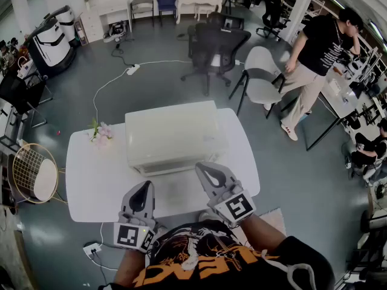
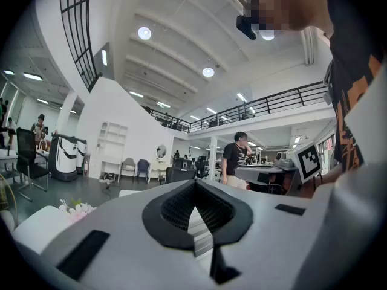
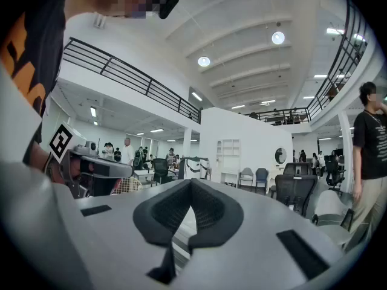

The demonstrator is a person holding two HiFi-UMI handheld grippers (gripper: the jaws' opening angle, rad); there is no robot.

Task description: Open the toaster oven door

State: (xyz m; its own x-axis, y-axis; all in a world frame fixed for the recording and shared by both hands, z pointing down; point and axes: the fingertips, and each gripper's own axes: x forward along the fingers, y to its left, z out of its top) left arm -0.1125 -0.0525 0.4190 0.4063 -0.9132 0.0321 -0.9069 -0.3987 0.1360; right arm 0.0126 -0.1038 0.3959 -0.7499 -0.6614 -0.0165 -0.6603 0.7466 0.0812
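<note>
The toaster oven (image 1: 172, 135) is a white box at the middle of the white table (image 1: 91, 186), its door closed and facing me. My left gripper (image 1: 144, 190) hovers over the table's front part, a little short of the oven's front left. Its jaws are shut with nothing in them. My right gripper (image 1: 208, 171) is just in front of the oven's lower right front, also shut and empty. In the left gripper view the left gripper (image 2: 195, 185) points out over the room, as does the right gripper (image 3: 190, 182) in its own view.
A small bunch of pink flowers (image 1: 101, 133) lies on the table left of the oven. Behind the table stand a black office chair (image 1: 214, 47) and a grey chair (image 1: 263, 77), and a person (image 1: 314, 59) walks at the right. A wire basket (image 1: 33, 171) stands left of the table.
</note>
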